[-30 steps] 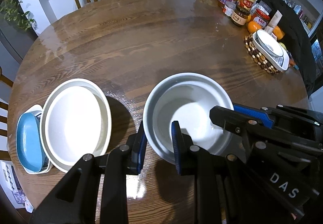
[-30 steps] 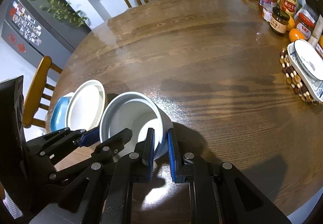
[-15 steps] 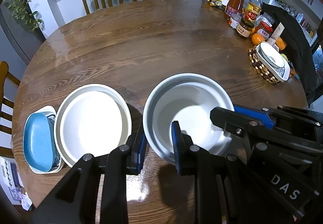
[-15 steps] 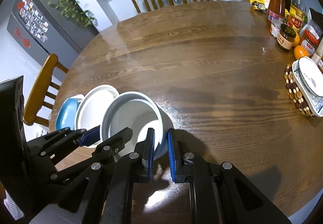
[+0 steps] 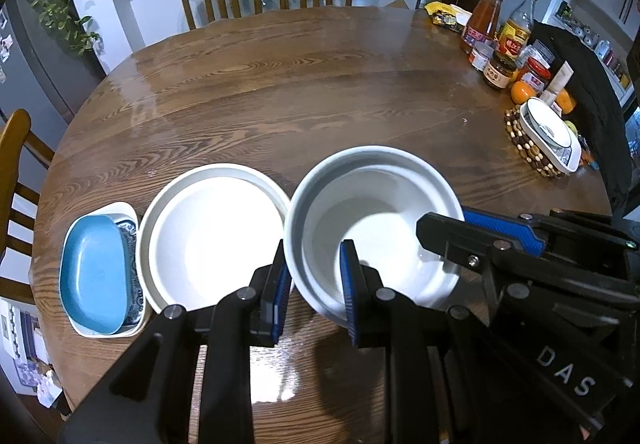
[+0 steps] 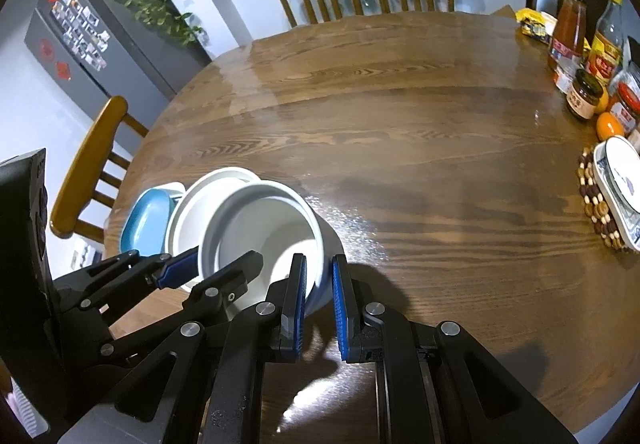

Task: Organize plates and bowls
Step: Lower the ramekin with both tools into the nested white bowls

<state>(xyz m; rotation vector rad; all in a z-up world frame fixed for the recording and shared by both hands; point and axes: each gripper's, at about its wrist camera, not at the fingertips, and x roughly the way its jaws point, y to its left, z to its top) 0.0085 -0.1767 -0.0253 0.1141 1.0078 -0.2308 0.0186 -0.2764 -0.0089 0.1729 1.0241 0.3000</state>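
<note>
**Both grippers on the bowl, next to the plate**

Left gripper (image 5: 314,284) pinches the near-left rim of the bowl (image 5: 372,219), one pad inside, one outside. Right gripper (image 6: 319,296) clamps the opposite rim the same way (image 6: 260,228). Bowl is tilted; can't tell if its base touches the table (image 5: 280,91). Plate (image 5: 212,228) lies flat just left of the bowl, rims about touching. Blue dish (image 5: 94,274) sits in a patterned dish left of the plate.

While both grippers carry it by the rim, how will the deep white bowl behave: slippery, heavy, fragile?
The deep white bowl looks like glazed ceramic, so probably rigid and breakable. Its glossy rim may slip between the flat pads of the left hand-held gripper. With the right hand-held gripper on the opposite rim, tipping seems unlikely.
</note>
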